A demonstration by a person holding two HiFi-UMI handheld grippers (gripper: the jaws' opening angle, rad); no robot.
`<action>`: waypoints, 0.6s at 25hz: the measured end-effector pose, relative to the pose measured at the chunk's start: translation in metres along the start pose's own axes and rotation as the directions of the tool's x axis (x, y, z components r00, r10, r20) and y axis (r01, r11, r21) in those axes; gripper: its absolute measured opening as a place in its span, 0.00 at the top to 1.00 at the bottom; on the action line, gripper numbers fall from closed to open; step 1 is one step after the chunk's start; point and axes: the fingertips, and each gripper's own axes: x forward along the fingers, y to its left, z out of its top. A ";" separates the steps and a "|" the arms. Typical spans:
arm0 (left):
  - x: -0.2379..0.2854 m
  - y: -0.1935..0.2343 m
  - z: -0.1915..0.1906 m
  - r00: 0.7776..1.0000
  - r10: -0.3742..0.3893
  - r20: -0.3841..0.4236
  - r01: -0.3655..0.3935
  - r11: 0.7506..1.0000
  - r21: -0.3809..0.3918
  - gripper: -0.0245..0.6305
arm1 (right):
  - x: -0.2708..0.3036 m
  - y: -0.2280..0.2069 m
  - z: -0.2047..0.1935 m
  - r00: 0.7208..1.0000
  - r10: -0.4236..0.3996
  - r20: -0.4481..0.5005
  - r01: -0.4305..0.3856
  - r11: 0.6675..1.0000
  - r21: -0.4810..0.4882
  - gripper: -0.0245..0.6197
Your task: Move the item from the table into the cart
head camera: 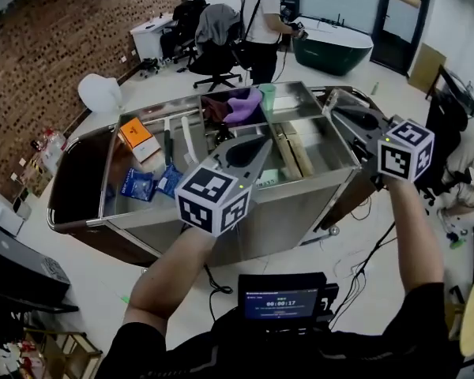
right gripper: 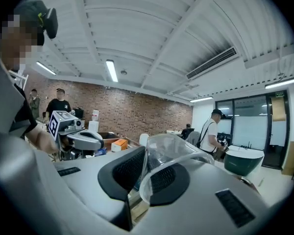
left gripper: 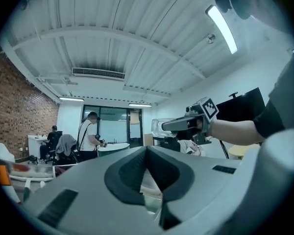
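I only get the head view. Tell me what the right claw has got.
Observer: In the right gripper view, the right claw is shut on a clear plastic cup, pinching its thin wall.
Operator: Now report the left claw.
Observer: In the left gripper view, the left claw is shut, pads together, with nothing between them.
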 end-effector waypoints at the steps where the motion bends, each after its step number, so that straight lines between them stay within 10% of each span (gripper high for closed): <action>1: 0.001 0.009 -0.001 1.000 0.005 -0.001 -0.005 1.000 -0.005 0.96 | 0.010 -0.007 0.002 1.000 0.005 -0.016 -0.005 1.000 0.004 0.95; 10: 0.069 0.030 0.001 1.000 -0.018 -0.012 0.017 0.998 -0.054 0.96 | 0.075 -0.115 -0.006 0.971 0.020 -0.237 -0.058 0.986 -0.155 0.95; 15: 0.132 0.037 -0.002 1.000 0.018 -0.021 -0.020 0.997 -0.075 0.96 | 0.104 -0.192 -0.034 0.905 0.070 -0.419 -0.182 0.955 -0.233 0.95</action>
